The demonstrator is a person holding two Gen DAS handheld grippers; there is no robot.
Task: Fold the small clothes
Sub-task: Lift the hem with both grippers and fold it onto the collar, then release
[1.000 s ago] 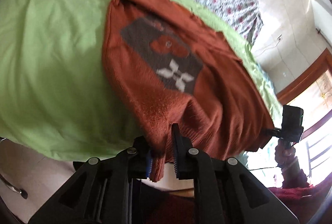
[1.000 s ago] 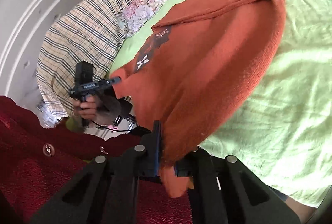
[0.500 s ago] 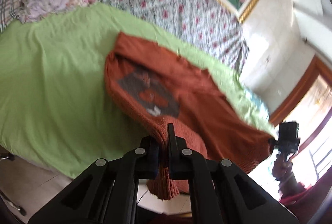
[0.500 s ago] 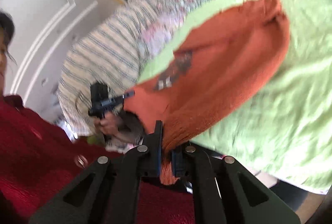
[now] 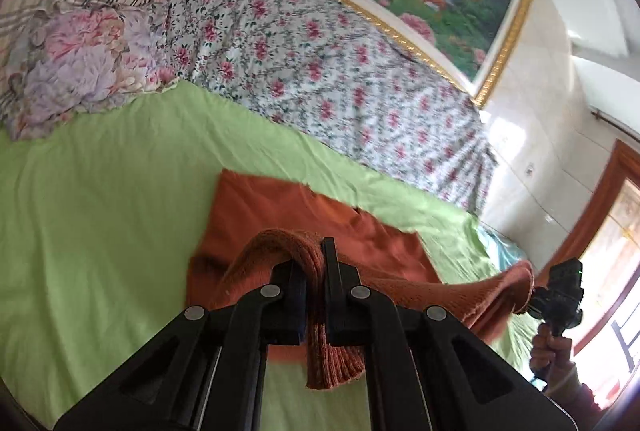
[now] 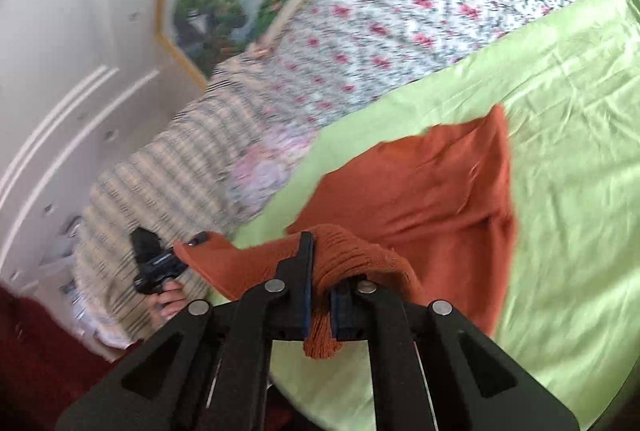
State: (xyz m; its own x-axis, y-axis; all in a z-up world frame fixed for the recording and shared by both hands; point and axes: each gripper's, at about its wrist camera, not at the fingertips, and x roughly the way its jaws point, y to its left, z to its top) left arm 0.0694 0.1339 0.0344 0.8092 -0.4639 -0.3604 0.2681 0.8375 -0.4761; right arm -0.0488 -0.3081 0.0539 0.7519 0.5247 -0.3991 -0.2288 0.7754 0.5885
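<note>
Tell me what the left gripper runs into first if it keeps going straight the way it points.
Probably the sweater itself: the left gripper, jaws shut on its hem, points at the part lying flat on the green sheet. Depth is uncertain in the fisheye.

Your left gripper [image 5: 315, 291] has its jaws clamped on the ribbed hem of the rust-orange knit sweater [image 5: 320, 231], whose far part lies flat on the green sheet [image 5: 100, 211]. Your right gripper [image 5: 560, 295] holds the hem's other end, lifted. Floral bedding [image 5: 320, 51] lies beyond.
</note>
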